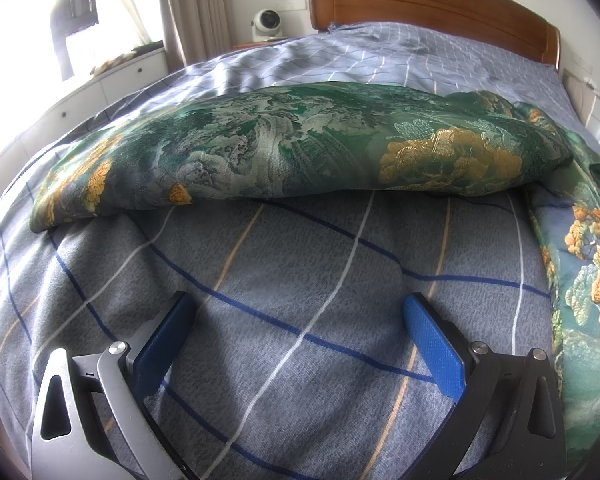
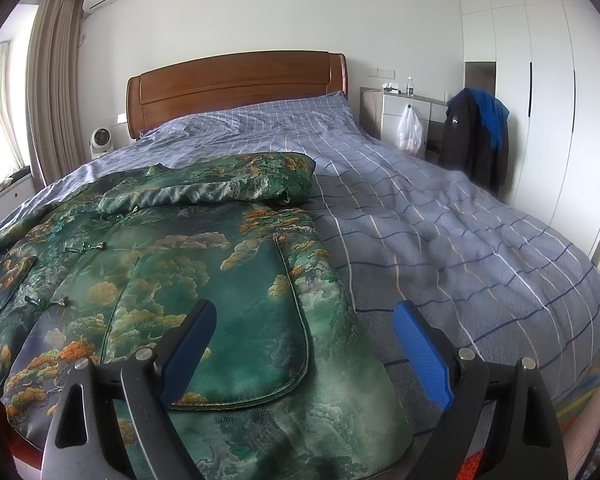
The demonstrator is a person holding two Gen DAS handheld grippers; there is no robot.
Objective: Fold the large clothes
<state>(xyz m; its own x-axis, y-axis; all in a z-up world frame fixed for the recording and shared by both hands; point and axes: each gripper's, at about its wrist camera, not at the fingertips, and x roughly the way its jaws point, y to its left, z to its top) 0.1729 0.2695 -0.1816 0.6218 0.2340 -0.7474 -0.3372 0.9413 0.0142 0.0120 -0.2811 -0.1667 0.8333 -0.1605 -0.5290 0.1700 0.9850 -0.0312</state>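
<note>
Both grippers spread, gripping nothing: left gripper (image 1: 298, 316) over bare duvet (image 1: 300, 360) with the jacket's (image 1: 300, 148) outstretched sleeve lying crosswise just ahead, right gripper (image 2: 304, 330) already over the jacket body's (image 2: 204, 280) right edge, so right's nearer

No readable text, label, brand, number or sign shows in either view.

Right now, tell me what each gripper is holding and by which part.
Nothing is held. The left gripper is open over the plaid duvet; the right gripper is open above the green brocade jacket, gripping none of it.
</note>
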